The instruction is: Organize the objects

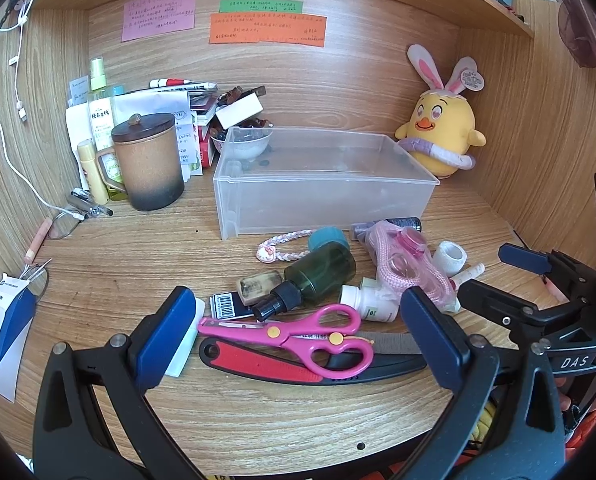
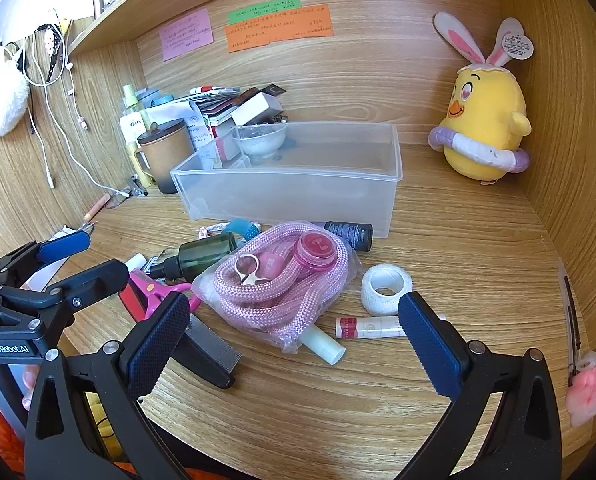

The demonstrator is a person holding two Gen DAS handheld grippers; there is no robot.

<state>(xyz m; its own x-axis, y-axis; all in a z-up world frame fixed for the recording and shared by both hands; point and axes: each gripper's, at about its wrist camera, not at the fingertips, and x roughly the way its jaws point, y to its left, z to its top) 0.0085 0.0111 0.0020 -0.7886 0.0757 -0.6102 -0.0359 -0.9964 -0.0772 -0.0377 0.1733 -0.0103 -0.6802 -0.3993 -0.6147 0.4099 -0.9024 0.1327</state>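
Both tools, left (image 1: 302, 328) marked "GenRobot.AI" and right (image 2: 294, 334), gape empty.

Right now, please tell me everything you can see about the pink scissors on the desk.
The pink scissors look plastic, with two oval finger loops, yellow round studs and blades closed inside a pink cover. They lie flat, tips pointing left, loops to the right, resting across a red and black tool near the desk's front edge. The green spray bottle lies just behind them. They sit between the fingers of the open left gripper, untouched.
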